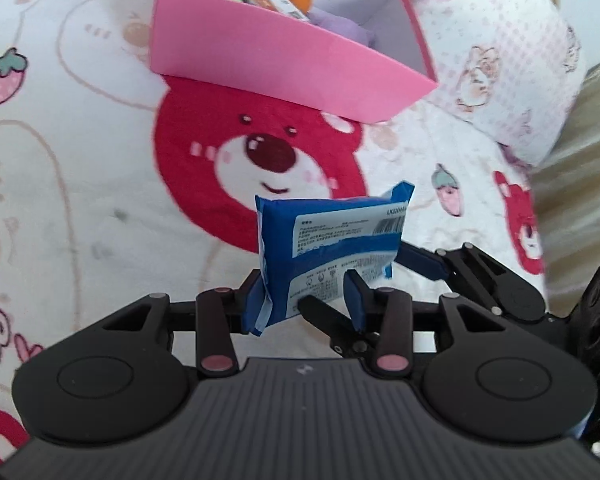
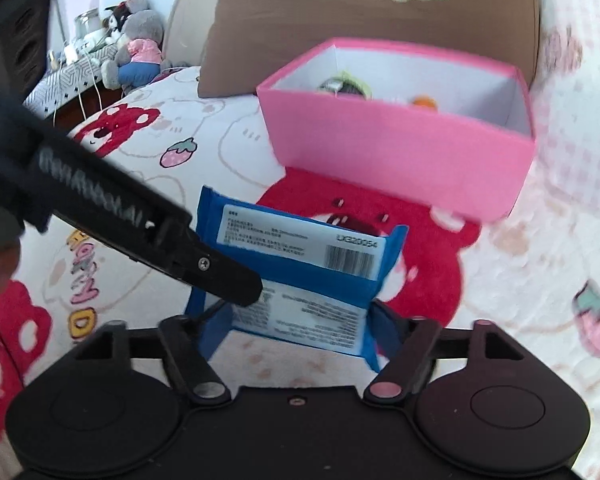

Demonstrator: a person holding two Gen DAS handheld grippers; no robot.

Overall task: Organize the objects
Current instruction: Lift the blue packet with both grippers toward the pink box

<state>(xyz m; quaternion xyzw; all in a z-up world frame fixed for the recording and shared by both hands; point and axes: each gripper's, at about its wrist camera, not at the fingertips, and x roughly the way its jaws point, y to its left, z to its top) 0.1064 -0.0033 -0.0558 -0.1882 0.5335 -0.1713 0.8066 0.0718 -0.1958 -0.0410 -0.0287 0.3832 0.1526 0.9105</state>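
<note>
Left tongs are pinched narrow on the lower edge of a blue and white wet-wipe packet, holding it upright above the bed; right tongs stand wide, their blue pads on either side of the same packet and seemingly not pressing it, though the right pad lies close enough that I cannot rule out a light touch.

The step in hand looks like carrying the packet to the pink box, which sits a little way ahead on the bedspread and already holds a dark-banded green item, an orange piece and something lilac. To do it well, the left grip should stay firm near the packet's seam, since the film is slick and the pack soft and floppy. Lift it clear of the near wall, then release over the free white corner.

The box is stiff card, matte pink outside, white inside, straight-walled. The bedspread is plush fleece printed with red bears and strawberries.
</note>
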